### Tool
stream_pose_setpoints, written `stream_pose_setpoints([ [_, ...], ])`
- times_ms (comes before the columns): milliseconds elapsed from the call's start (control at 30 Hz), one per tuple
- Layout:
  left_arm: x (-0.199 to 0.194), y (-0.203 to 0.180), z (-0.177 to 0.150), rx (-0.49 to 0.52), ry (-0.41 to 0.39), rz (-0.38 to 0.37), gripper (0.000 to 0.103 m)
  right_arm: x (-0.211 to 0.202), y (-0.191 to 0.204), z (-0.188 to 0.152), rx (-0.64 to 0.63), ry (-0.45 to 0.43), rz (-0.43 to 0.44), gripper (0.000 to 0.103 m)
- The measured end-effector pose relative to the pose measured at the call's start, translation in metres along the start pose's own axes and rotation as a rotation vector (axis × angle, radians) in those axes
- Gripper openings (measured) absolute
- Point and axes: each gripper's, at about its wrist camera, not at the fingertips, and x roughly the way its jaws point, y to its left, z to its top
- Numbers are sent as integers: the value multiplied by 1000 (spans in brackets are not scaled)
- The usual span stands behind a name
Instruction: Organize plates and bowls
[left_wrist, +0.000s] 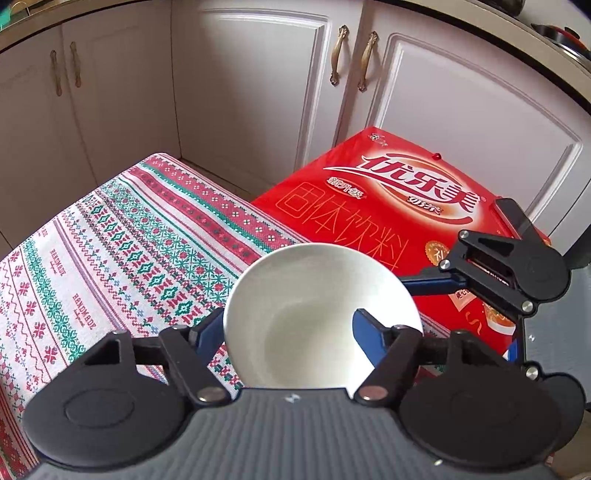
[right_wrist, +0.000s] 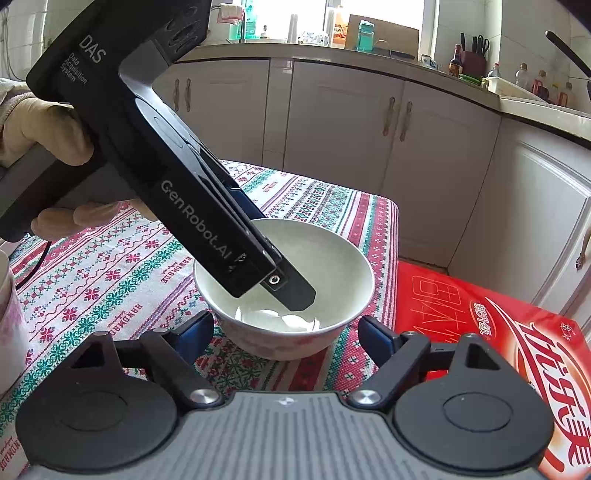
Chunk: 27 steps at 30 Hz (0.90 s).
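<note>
The left gripper (left_wrist: 286, 332) straddles the white bowl's (left_wrist: 314, 317) near rim, one finger inside and one outside, apparently grasping it. The right gripper (right_wrist: 286, 332) flanks the bowl; whether its pads touch, I cannot tell. The bowl sits on a patterned tablecloth (left_wrist: 110, 258).

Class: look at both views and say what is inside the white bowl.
Inside the white bowl reaches one finger of the left gripper. No food is visible; the finger hides part of the bottom.

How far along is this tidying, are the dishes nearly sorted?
Nothing looks done yet: no stack is in sight. In hand: one bowl stands on the tablecloth. The left gripper straddles its wall, one finger inside, and the right gripper brackets it from outside. Whether either grips yet is unclear. Left to do: lifting and placing it. No plates show.
</note>
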Motion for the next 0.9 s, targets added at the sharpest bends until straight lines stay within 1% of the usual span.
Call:
stream_pose_setpoints([
  [100, 2, 0, 0, 1, 5, -5, 69, 0, -1, 0, -3, -3, 4, 86],
  [467, -3, -1, 0, 8, 7, -7, 69, -1, 3, 3, 4, 7, 5, 85],
  [667, -20, -8, -4, 10, -9, -2, 69, -14, 9, 9, -4, 0, 10, 85],
  [900, -52, -20, -12, 17, -40, 7, 69, -42, 24, 15, -21, -19, 18, 85],
])
